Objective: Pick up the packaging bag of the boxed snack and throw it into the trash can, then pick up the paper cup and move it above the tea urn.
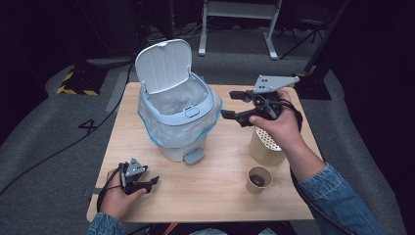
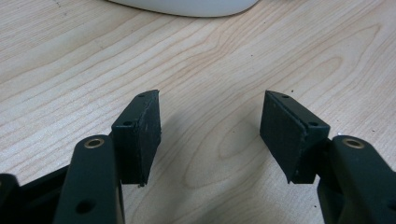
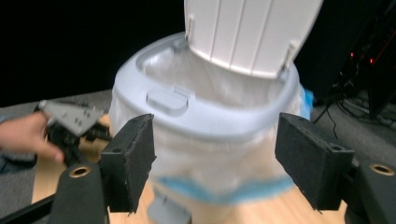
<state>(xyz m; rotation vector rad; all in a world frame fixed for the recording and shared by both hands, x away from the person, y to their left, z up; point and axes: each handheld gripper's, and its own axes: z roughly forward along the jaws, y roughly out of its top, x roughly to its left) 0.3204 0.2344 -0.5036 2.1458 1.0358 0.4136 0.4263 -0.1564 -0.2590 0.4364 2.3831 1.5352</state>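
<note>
Right gripper [image 1: 234,104] jaws spread and empty beside the open bin [image 1: 177,113] at tabletop [image 1: 215,186] centre, left gripper [image 1: 147,183] spread, idle near-left; I'd swing right back clear of the liner toward the cup [image 1: 259,179].

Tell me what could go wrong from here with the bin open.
The lid stands upright and might drop shut if the bin is nudged. The right gripper, open and empty, hangs close beside the liner and could snag it. The right forearm passes over two cups and may tip them.
</note>
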